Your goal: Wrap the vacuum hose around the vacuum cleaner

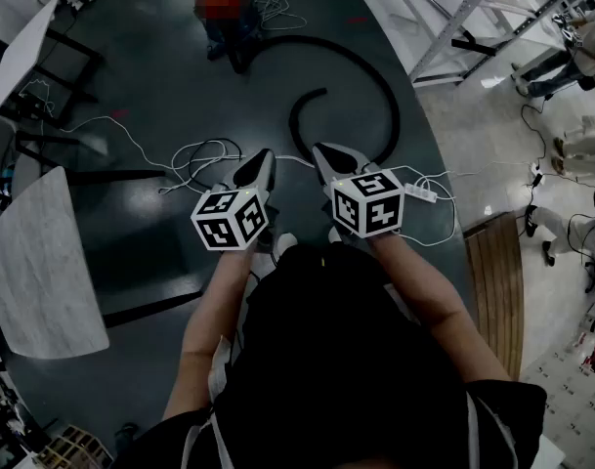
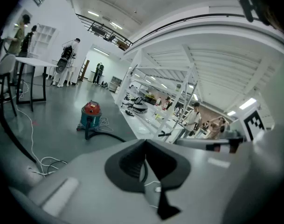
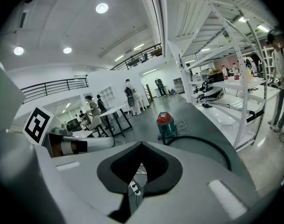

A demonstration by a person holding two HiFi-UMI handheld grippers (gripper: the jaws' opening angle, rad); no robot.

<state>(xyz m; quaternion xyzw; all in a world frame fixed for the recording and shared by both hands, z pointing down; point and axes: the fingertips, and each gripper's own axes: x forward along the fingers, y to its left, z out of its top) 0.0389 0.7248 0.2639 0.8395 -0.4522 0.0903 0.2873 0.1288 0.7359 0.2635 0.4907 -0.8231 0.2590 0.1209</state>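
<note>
Head view first: I'm looking down at both claws held out over the dark floor (image 1: 131, 86). My left claw (image 1: 261, 160) and right claw (image 1: 325, 152) sit side by side, close together, both pinched fully shut with nothing in them. The vacuum cleaner (image 1: 227, 33) stands well ahead of me on the floor, its top under a blur patch. Its black hose (image 1: 393, 115) lies loose, swinging out to the right in a big arc and hooking back just past my claw tips, so it's not wrapped round the vacuum at all. White cables (image 1: 194, 154) tangle on the floor by the left claw, and a white power strip (image 1: 421, 192) lies just right of the right claw.

Left claw view: the jaws of the left claw (image 2: 145, 143) are pressed together, with nothing between them. The vacuum cleaner (image 2: 90, 115), red lid on a teal body, sits well off on the floor with the hose (image 2: 111, 135) trailing from its base. White shelving (image 2: 179, 92) runs along the right.

Right claw view: same deal. The right claw (image 3: 141, 147) is closed and empty, the vacuum cleaner (image 3: 166, 124) is straight ahead, and the hose (image 3: 216, 148) curves off to the right.
</note>
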